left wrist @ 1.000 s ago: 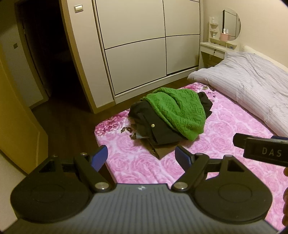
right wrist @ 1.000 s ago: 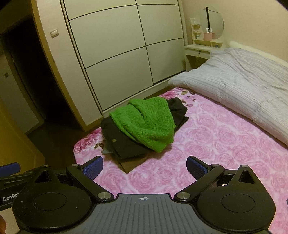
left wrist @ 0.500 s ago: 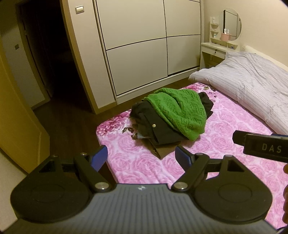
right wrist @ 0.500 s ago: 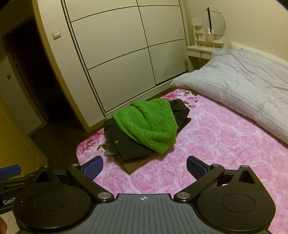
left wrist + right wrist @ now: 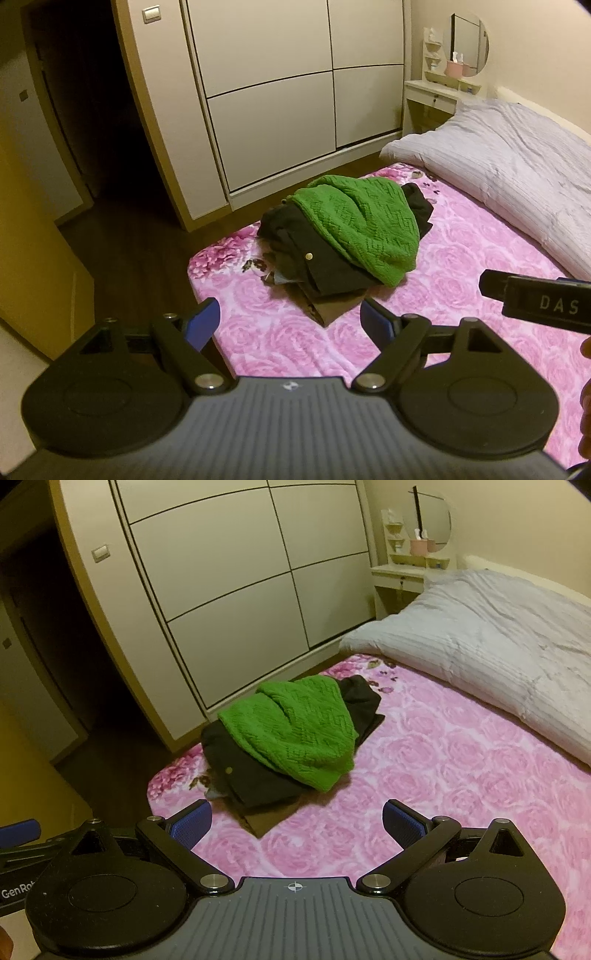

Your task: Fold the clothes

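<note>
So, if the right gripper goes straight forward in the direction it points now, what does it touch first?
Probably the pink rose blanket, just short of the clothes pile. The open right gripper looks down at bare blanket; the brown garment and green sweater lie slightly left of its line. Depth is uncertain.

Cream wardrobe [image 5: 295, 99], dark wood floor [image 5: 129, 251], round mirror [image 5: 469, 44].

A home bedroom: a bed [image 5: 461, 266] with pink rose sheet, grey duvet [image 5: 517, 177] at 2 o'clock, wardrobe [image 5: 277, 99] at 12, vanity mirror [image 5: 469, 44] beyond.
</note>
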The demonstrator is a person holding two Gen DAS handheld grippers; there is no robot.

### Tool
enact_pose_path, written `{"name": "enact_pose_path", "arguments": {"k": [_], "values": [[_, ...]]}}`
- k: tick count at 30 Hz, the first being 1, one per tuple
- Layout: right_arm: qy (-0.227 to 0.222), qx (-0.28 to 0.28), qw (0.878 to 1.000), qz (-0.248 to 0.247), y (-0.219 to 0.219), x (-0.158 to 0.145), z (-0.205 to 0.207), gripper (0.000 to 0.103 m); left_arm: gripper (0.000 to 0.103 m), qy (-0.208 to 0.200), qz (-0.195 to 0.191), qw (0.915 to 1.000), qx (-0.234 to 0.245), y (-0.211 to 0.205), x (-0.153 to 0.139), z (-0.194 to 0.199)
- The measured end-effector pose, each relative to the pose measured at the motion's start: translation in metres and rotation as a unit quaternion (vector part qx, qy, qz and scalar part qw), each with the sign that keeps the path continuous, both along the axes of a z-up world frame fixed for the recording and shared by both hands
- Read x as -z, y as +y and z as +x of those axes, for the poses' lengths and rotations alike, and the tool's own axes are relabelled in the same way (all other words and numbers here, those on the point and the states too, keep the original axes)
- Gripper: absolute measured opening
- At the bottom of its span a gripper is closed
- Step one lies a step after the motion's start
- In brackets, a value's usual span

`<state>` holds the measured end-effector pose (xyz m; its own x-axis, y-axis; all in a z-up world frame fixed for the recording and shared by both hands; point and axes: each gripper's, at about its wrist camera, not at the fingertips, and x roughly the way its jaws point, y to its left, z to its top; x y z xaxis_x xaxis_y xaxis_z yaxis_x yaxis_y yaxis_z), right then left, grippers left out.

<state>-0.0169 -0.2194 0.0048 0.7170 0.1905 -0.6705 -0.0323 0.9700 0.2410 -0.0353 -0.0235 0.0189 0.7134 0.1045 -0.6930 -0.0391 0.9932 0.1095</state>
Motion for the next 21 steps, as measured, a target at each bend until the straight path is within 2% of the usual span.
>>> {"name": "enact_pose_path", "arguments": {"k": [11,21], "values": [[0.016,0.024,1.0,-0.005,0.011,0.012,0.034,0.101,0.081,0.015,-0.005,0.9996,0.023,0.015,0.015,0.046],[0.044,0.046,0.998,-0.012,0.025,0.033,0.079,0.101,0.081,0.043,-0.011,0.9983,0.038,0.037,0.033,0.105]]}}
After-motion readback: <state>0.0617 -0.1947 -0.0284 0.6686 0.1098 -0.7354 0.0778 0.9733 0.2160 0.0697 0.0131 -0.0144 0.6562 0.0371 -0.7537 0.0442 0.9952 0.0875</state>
